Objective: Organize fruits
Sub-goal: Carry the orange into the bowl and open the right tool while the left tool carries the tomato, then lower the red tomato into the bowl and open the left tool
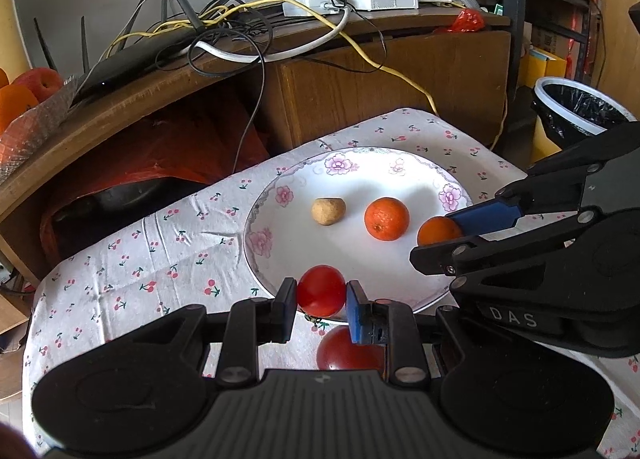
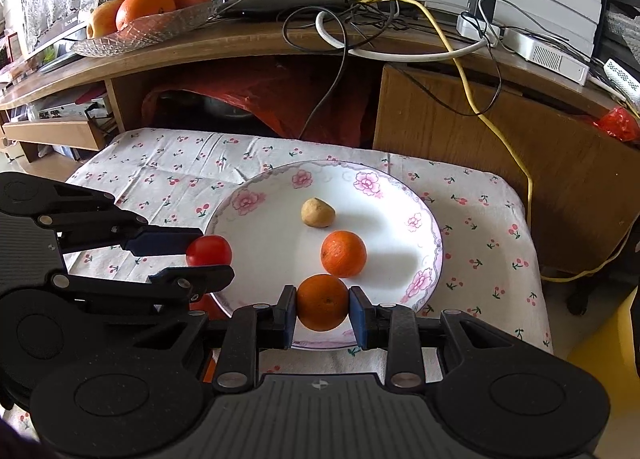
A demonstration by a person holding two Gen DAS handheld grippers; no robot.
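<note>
A: left gripper (image 1: 321, 297)?
B: jaws clamped on a red tomato (image 1: 321, 291), lower centre of the left wrist view, right at the near rim of the flowered plate (image 1: 280, 259). In the right wrist view the same tomato sits at the left edge of the plate

A: right gripper (image 2: 322, 309)?
B: jaws clamped on an orange (image 2: 322, 302), bottom centre of the right wrist view, over the plate's near rim. Can't tell if it touches the plate

A: on the plate?
B: a second orange (image 2: 343, 253) mid-plate, just beyond the held one, and a small tan fruit (image 2: 317, 212) further back, apart from it

A: anything off the plate?
B: another red tomato (image 1: 348, 351) on the cherry-print cloth (image 1: 160, 251), lower centre of the left view, half hidden by the gripper body

A: background?
B: glass bowl (image 2: 152, 29) of oranges and apples, upper left of the right view, on a wooden shelf (image 2: 256, 47) with a router (image 2: 280, 1) and tangled cables. Lined bin (image 1: 576, 107) at the right edge of the left view
</note>
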